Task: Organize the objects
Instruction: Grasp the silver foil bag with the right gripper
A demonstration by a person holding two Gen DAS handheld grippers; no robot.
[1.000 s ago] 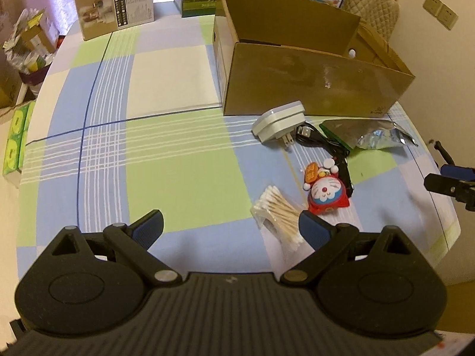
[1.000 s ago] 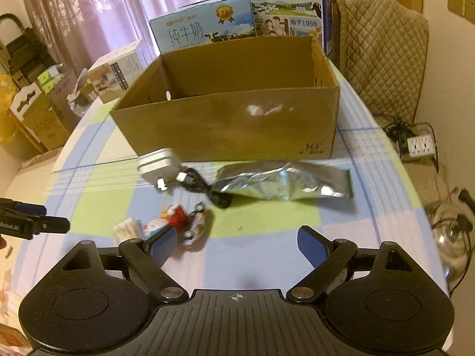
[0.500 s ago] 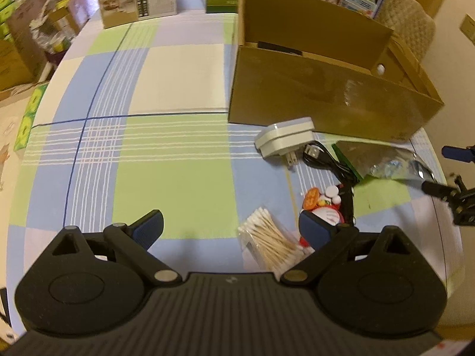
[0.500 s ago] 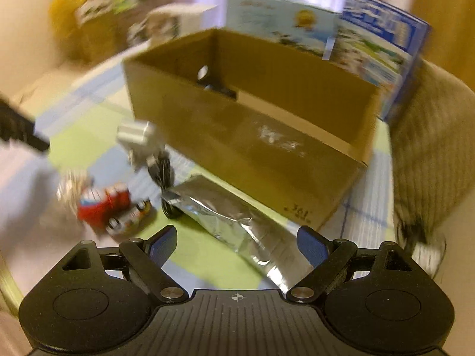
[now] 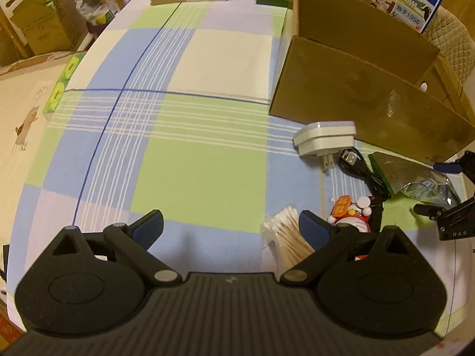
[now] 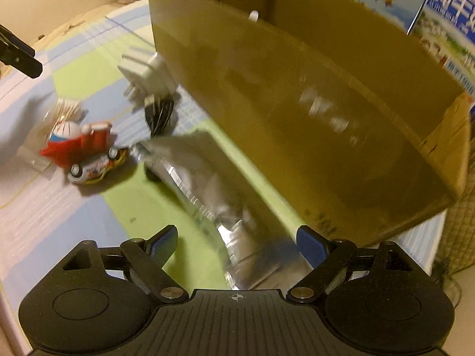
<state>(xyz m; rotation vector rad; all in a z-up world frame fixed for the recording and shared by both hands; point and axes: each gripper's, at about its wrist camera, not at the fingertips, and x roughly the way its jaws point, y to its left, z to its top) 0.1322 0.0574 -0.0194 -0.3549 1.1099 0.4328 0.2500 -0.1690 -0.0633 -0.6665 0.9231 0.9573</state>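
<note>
Blurred tablecloth (image 6: 44,207); left claw (image 5: 231,228) partly hides cotton swabs (image 5: 286,237).

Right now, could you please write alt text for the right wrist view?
The open right gripper hangs over a silver foil packet lying beside a cardboard box. Further left lie a red toy, a white plug and a black cable.

We see a tablecloth (image 5: 202,154) checked in pale green, blue, lilac and cream, with thin white stripes and dark blue lines. At two o'clock stands a plain brown cardboard box (image 5: 365,109). Below it lie a white charger (image 5: 325,136), a black cable (image 5: 360,169), a silver foil packet (image 6: 207,184) and a red, white and blue toy (image 6: 80,138).
</note>
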